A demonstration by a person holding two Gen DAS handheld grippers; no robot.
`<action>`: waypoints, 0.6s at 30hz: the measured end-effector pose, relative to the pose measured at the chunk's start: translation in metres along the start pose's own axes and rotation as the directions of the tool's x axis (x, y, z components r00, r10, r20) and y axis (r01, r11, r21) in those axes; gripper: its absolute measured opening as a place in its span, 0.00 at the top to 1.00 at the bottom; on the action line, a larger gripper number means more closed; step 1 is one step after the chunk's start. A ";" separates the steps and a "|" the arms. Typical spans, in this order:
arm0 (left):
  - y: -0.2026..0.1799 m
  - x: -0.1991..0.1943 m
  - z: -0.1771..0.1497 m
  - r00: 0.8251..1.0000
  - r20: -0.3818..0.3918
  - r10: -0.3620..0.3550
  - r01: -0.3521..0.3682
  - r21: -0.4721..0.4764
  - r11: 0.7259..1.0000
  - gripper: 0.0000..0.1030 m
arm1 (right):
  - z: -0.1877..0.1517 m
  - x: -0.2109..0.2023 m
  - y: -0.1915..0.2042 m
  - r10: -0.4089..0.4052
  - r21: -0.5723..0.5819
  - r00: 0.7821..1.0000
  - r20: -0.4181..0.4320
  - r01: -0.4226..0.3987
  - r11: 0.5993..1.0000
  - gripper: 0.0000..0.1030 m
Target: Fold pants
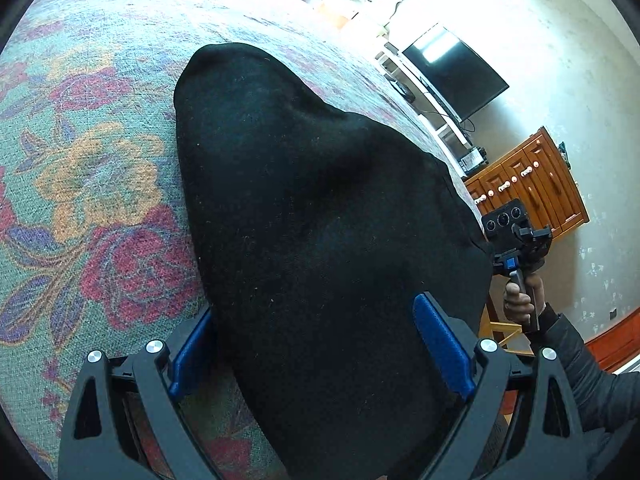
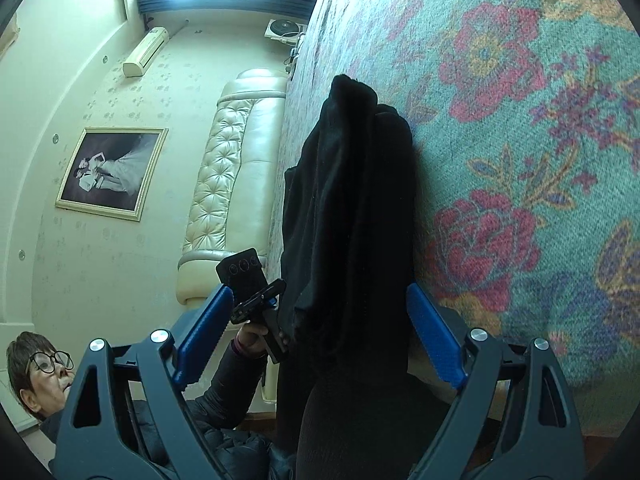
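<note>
The black pants (image 1: 312, 208) lie folded lengthwise on a floral bedspread (image 1: 92, 168). My left gripper (image 1: 316, 344) is open, its blue pads wide apart on either side of the near end of the pants. In the right wrist view the pants (image 2: 352, 208) stretch away in thick layers, and my right gripper (image 2: 320, 336) is open with the cloth between its blue fingers (image 2: 436, 344). The right gripper (image 1: 516, 236) also shows in the left wrist view at the pants' right edge, and the left gripper's handle (image 2: 256, 296) shows in the right wrist view.
The bed's edge runs along the right in the left wrist view, with a television (image 1: 456, 68) and a wooden cabinet (image 1: 532, 184) beyond. In the right wrist view a cream padded headboard (image 2: 232, 176) borders the bedspread (image 2: 520, 160), and the person (image 2: 40, 372) is at lower left.
</note>
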State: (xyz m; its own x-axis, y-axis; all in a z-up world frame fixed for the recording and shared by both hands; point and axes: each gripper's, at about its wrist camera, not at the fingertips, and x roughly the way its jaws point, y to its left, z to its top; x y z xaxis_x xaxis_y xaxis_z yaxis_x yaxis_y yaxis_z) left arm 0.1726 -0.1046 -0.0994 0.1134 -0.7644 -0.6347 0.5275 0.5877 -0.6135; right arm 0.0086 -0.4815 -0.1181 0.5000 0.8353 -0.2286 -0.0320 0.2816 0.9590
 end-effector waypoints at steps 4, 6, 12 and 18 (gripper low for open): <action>-0.002 0.004 0.003 1.000 0.005 0.004 -0.004 0.012 1.000 0.11 | -0.007 0.002 -0.011 -0.060 0.011 0.997 -0.039 0.061 0.998 0.14; -0.003 0.005 0.005 1.000 0.009 0.006 -0.006 0.015 1.000 0.11 | -0.008 0.004 -0.014 -0.053 0.019 0.998 -0.025 0.053 0.998 0.14; -0.003 0.007 0.005 1.000 0.006 0.003 -0.003 0.014 1.000 0.11 | -0.006 0.003 -0.009 -0.050 0.000 0.998 -0.032 0.050 0.999 0.13; 0.005 0.003 0.001 1.000 -0.003 -0.003 0.003 0.014 1.000 0.11 | 0.005 -0.026 0.002 -0.077 -0.017 0.995 0.065 0.078 0.997 0.13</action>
State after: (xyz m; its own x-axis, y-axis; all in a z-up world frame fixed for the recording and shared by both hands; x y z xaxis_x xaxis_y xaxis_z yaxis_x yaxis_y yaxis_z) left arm 0.1767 -0.1046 -0.1040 0.1094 -0.7654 -0.6342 0.5396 0.5816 -0.6088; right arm -0.0001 -0.5055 -0.1096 0.5563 0.7786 -0.2903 -0.0076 0.3541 0.9352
